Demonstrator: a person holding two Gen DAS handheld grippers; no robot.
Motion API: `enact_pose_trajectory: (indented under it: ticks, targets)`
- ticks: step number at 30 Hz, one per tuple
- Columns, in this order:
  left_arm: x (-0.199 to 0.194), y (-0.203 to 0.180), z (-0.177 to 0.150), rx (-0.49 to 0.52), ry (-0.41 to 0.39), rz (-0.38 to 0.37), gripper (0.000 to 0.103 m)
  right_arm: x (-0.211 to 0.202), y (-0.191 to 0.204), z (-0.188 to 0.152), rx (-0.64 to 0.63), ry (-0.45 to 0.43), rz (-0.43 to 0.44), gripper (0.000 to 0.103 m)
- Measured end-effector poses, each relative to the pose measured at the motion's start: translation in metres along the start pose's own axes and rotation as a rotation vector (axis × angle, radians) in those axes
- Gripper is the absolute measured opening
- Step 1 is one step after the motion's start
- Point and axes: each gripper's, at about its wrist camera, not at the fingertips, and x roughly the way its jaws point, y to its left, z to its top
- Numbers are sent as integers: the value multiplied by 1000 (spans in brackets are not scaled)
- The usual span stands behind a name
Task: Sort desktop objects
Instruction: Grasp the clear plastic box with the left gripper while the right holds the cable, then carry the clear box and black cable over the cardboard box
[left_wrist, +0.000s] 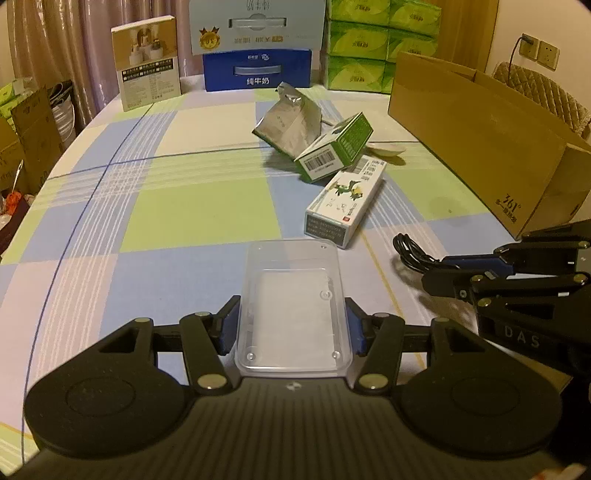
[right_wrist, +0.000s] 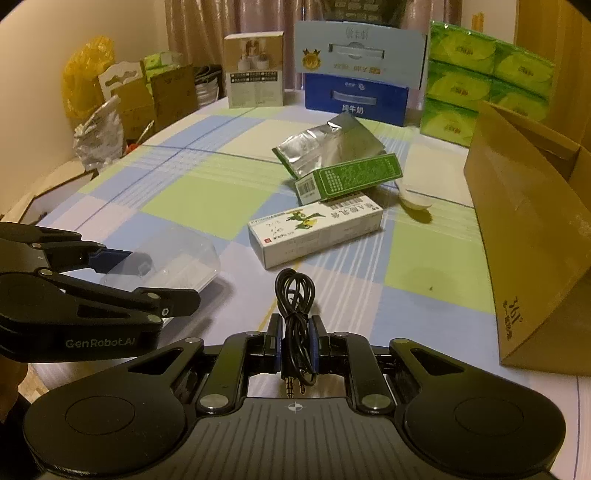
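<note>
While the left gripper (left_wrist: 291, 325) clamps a clear plastic box (left_wrist: 291, 306), the right gripper (right_wrist: 295, 343) pinches a coiled black cable (right_wrist: 295, 295).
Only the right view shows the cable's plugs; both grippers tilt downward.

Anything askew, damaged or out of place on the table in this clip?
Yes. The green-and-white carton sits tilted, propped on the white medicine box rather than flat. Behind it, the silver foil pouch looks crumpled, its top apparently open. Nothing spilled.
</note>
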Motion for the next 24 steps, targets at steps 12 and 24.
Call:
enact_pose_trajectory:
  ticks: [12, 24]
  targets:
    - [-29, -17, 7, 6, -43, -15, 52, -43, -16, 14, 92, -96, -31, 11]
    - [-62, -54, 59, 20, -137, -87, 52, -118, -79, 57, 123, -254, -156, 11]
